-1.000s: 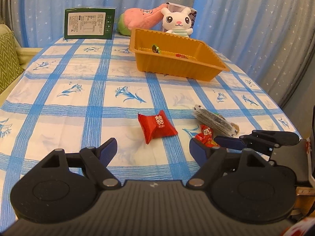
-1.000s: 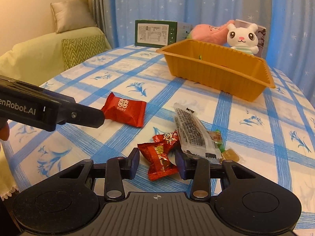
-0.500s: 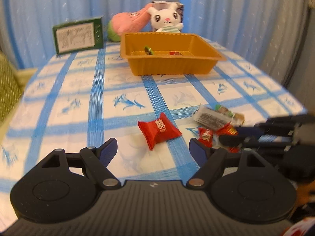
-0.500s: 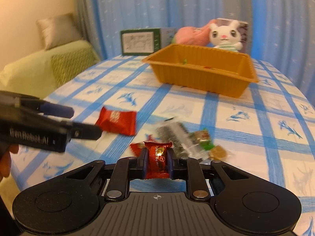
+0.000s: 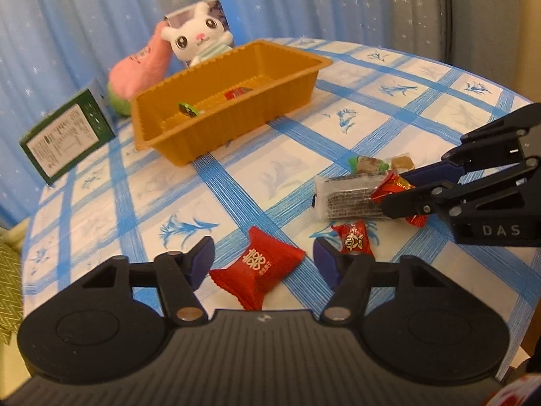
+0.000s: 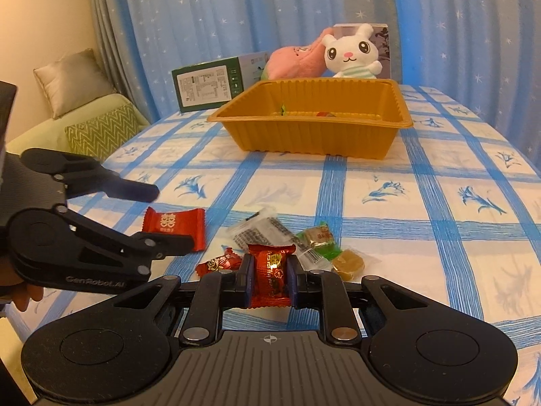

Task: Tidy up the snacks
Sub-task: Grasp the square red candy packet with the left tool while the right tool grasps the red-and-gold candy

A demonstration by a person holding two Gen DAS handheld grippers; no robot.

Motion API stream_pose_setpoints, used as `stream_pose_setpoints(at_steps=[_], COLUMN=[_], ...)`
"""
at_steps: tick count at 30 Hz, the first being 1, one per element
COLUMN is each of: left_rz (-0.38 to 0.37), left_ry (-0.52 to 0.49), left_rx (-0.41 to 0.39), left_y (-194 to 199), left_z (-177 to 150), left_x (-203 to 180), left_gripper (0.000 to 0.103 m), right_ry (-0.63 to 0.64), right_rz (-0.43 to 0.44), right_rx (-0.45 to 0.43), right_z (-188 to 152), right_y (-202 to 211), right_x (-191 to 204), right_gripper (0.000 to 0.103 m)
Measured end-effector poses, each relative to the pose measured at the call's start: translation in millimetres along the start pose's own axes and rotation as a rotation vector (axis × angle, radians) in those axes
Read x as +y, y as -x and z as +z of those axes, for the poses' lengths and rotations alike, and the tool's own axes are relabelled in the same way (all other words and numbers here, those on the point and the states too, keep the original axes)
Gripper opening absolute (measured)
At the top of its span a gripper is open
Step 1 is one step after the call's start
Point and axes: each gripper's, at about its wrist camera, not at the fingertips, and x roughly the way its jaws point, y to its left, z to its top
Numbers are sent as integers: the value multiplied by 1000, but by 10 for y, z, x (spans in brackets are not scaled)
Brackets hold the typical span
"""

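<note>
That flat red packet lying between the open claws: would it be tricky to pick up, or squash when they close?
The red packet looks puffy like a small pillow, so it would probably give a little when the left gripper closes. Its wrapper seems glossy, so it may slip slightly. It looks light and lies flat on the tablecloth, so rolling seems unlikely.

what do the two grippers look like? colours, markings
Both alike: matte black bodies, ribbed grey top plate with a small crosshair mark, round side discs, silver pivot pins, dark blue finger pads. Left gripper reads GenRobot.AI on its side; right gripper shows DAS. No cables or sleeves visible.
</note>
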Motion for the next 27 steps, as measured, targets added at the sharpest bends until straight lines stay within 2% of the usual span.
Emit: stream_pose_setpoints(at_steps=[3,11,13,15,23,27], left_rz=[-17,-26,-20,-23,-12,-7], left_ry=[-4,6,38,87,307,374], left_rx=[30,75,85,91,110,90], left_y=[-67,-105,-112,-113,-66,17], left_z=[-5,-60,-64,-71,-96,-63], left_x=[31,28,53,88,234,279], left_gripper=[49,35,26,24,23,23], right_ry=[-2,-23,-29,-38,-60,-67], right_rz=[0,0,3,9,27,33], right_rx=[-2,-4,-4,-2,-7,-23], right_z=[4,31,35,38,56,97], right_y=[-9,-39,-38,-36,-13,19], right_x=[3,7,3,3,7,35], right_gripper=[20,20,20,20,20,20])
